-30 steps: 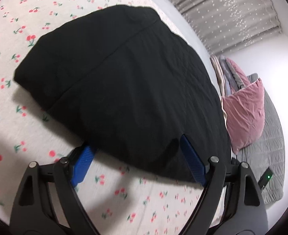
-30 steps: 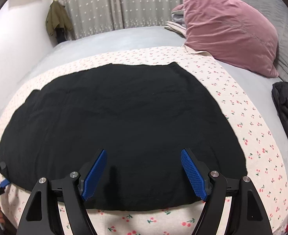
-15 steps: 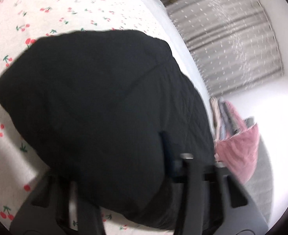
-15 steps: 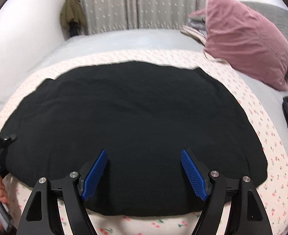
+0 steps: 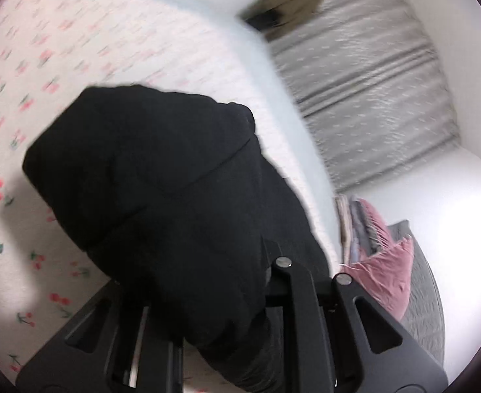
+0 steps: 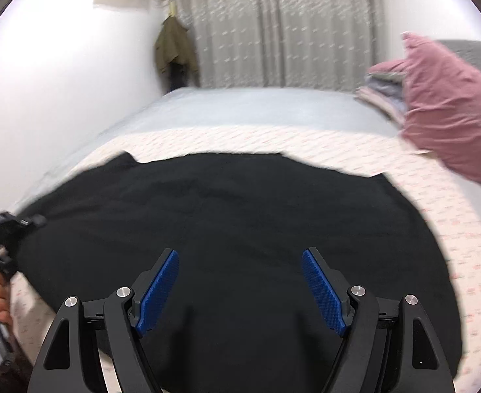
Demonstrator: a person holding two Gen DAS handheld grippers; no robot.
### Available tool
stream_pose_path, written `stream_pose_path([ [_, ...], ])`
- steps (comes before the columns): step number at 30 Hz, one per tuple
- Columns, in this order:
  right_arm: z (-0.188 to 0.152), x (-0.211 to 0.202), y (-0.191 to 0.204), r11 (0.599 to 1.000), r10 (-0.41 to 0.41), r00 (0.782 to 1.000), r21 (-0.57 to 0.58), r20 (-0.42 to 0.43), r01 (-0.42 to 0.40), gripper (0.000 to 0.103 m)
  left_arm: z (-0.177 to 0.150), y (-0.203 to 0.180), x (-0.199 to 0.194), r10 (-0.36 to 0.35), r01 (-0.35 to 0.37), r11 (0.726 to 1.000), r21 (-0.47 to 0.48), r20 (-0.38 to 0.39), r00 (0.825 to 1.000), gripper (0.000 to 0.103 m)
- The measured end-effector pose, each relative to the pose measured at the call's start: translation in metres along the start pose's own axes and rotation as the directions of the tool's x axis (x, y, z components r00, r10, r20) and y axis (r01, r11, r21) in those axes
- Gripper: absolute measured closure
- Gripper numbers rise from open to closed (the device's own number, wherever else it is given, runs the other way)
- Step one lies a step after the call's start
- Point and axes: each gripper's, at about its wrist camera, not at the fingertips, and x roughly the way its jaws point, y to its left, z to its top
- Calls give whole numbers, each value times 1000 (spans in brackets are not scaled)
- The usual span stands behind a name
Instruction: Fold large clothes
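A large black garment (image 6: 240, 216) lies spread on the cherry-print sheet (image 6: 443, 203) of the bed. In the left wrist view its near corner (image 5: 161, 196) is raised and draped over my left gripper (image 5: 227, 281), whose jaws are closed on the cloth; the pads are hidden under it. My right gripper (image 6: 240, 288) is open, blue pads (image 6: 322, 294) wide apart, hovering empty above the garment's near edge. The left gripper (image 6: 4, 226) and the hand holding it show at the far left in the right wrist view.
A pink pillow (image 6: 450, 104) and a stack of folded cloth (image 6: 384, 91) sit at the right of the bed. Grey curtains (image 6: 273, 26) and a hanging olive jacket (image 6: 175, 49) stand behind. A grey quilt (image 5: 427, 294) lies beyond the pillow.
My left gripper has shut on the garment's corner and lifted it, so cloth now covers its fingers. The right gripper stayed open and tilted its view upward.
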Motion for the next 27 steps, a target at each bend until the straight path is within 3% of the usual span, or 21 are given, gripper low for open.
stream_pose_path([
  [3,-5,29,28,996,75,993,-37,-86,-78,27,-4,-20,-4,8,-12,993,114,41,999,84],
  [5,-11,53,42,991,117,977,-39,-180,-125,30,-5,-39,-12,-29,14,981,196,74,997,84],
  [6,-15,66,46,992,119,969,-21,-216,-126,30,-11,-54,-15,-53,28,965,259,92,994,84],
  [9,-15,80,44,992,117,970,-10,-212,-122,29,-30,-91,-22,-119,41,897,440,151,981,84],
  [13,-12,82,26,978,210,954,63,-213,-201,28,-61,-139,-30,-245,114,759,641,119,962,83],
  [18,1,73,-23,933,333,913,223,-234,-283,28,-93,-166,-21,-304,189,626,757,13,953,81],
  [21,6,64,-70,898,354,913,348,-202,-271,28,-118,-178,-5,-280,204,548,811,-52,959,79],
  [24,8,51,-124,845,349,927,473,-137,-248,28,-151,-184,14,-221,203,445,872,-113,969,76],
  [27,2,40,-180,771,331,940,598,-87,-217,28,-190,-178,33,-125,199,297,934,-169,978,71],
])
